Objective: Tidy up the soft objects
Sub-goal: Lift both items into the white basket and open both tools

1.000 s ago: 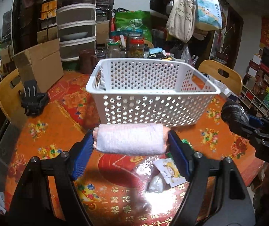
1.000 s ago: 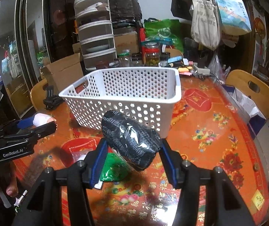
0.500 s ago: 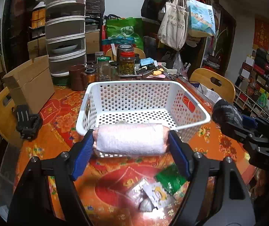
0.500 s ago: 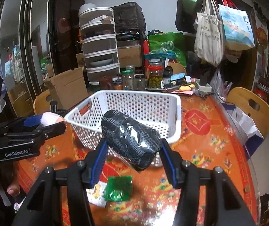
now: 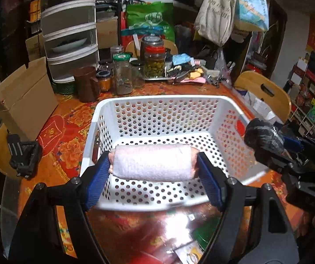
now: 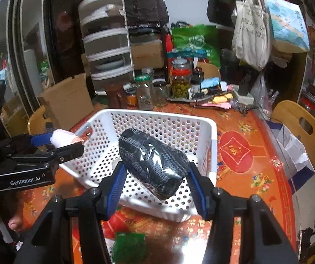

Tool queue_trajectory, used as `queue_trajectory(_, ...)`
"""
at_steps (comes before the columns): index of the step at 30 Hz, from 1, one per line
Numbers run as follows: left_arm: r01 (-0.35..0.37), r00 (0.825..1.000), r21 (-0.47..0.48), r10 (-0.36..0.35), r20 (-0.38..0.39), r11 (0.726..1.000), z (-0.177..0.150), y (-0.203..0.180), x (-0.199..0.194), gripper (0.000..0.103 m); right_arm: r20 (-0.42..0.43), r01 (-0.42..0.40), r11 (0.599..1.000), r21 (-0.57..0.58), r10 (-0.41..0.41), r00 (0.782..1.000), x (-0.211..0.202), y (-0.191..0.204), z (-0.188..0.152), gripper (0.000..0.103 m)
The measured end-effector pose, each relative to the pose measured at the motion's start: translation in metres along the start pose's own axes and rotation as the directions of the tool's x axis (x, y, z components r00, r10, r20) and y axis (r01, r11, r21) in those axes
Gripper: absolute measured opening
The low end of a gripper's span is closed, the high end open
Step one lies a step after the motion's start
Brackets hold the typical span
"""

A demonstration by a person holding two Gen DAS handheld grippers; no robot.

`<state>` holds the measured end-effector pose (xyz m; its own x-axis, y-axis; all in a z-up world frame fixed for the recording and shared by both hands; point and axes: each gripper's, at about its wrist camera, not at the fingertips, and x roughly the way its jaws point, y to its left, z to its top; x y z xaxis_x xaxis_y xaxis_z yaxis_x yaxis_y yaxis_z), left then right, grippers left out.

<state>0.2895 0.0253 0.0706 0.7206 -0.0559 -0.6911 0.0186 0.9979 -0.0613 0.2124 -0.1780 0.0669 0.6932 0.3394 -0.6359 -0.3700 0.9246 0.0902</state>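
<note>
left claw point(image 5: 153, 171): clamped end-to-end on the rolled pink towel point(image 5: 152, 162), over the white perforated basket point(image 5: 157, 98)
right claw point(image 6: 155, 181): pinching the black plastic-wrapped bundle point(image 6: 153, 161), above the near rim
risk: both drops converge, claws may collide
risk: slick wrap may slip early, landing outside

Overhead room light is falling on the cluttered bench point(image 5: 73, 118), throwing a hard white glare off its glossy cloth at the near edge in both wrist views. The white basket point(image 5: 157, 101) is catching the light brightly, while the tall cabinet point(image 6: 25, 50) at left is sinking into shadow, its doors mirroring the room. Fisheye distortion is bending the walls and blackening the corners. Motion blur is smearing the packets point(image 6: 128, 248) lying low in the frames; the jars point(image 5: 155, 59) behind are staying sharp.
</note>
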Motion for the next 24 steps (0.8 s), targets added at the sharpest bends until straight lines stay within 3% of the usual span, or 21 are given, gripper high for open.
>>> queue_trajectory(14,-0.057,0.983,0.003,0.057,-0.174,0.998,0.021,0.005,0.110,0.075,-0.190,0.050,0.999,-0.005,-0.050,0.981,0.100,-0.010,0.011,0.055)
queue_trajectory(24,-0.059,0.977,-0.004,0.057,-0.205,0.998,0.018,0.008,0.128,0.075,-0.215,0.085,0.996,-0.033,-0.090,0.972,0.118,-0.013,0.012,0.055)
